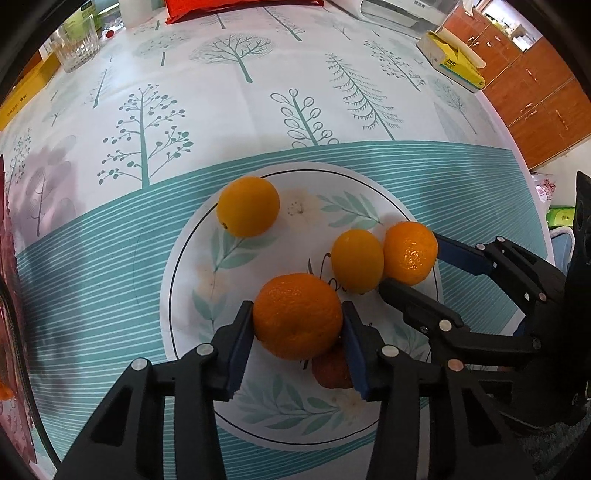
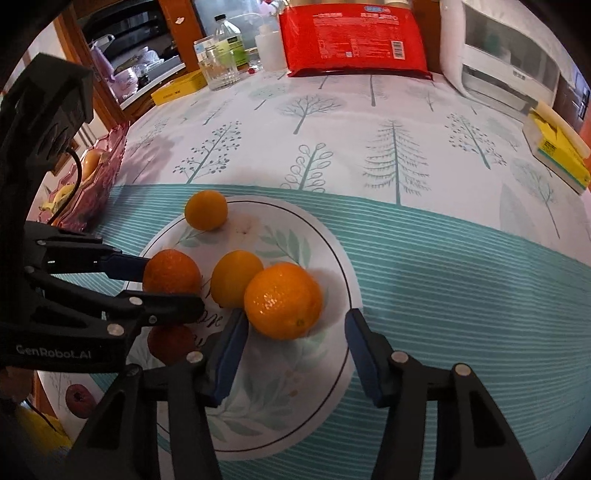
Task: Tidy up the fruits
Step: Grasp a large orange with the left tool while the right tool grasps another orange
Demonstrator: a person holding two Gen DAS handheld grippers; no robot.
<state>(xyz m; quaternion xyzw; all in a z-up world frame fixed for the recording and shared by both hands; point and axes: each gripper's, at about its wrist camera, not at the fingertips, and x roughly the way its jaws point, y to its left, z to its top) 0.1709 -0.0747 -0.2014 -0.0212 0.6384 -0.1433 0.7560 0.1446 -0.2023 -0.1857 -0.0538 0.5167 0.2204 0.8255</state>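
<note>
Over the floral plate [image 1: 192, 266], the left hand-held gripper [image 1: 297, 334] pinches an orange [image 1: 297, 321]; the right hand-held gripper [image 2: 295, 354], spread, flanks another orange [image 2: 282, 301] near the plate's right rim.

Both wrist cameras close above plate [image 1: 177, 280] [image 2: 343, 266], facing far table edge; left view from left, right from right.

Red fruit [image 1: 334, 369] under the held orange [image 1: 297, 321] mostly hidden by it and left gripper's finger — kind unclear. In right wrist view red fruit [image 2: 171, 341] half behind left gripper arm. Pink basket [image 2: 92, 177] cut by arm, contents partly hidden. Red bag [image 1: 240, 7] cut off at top edge.
</note>
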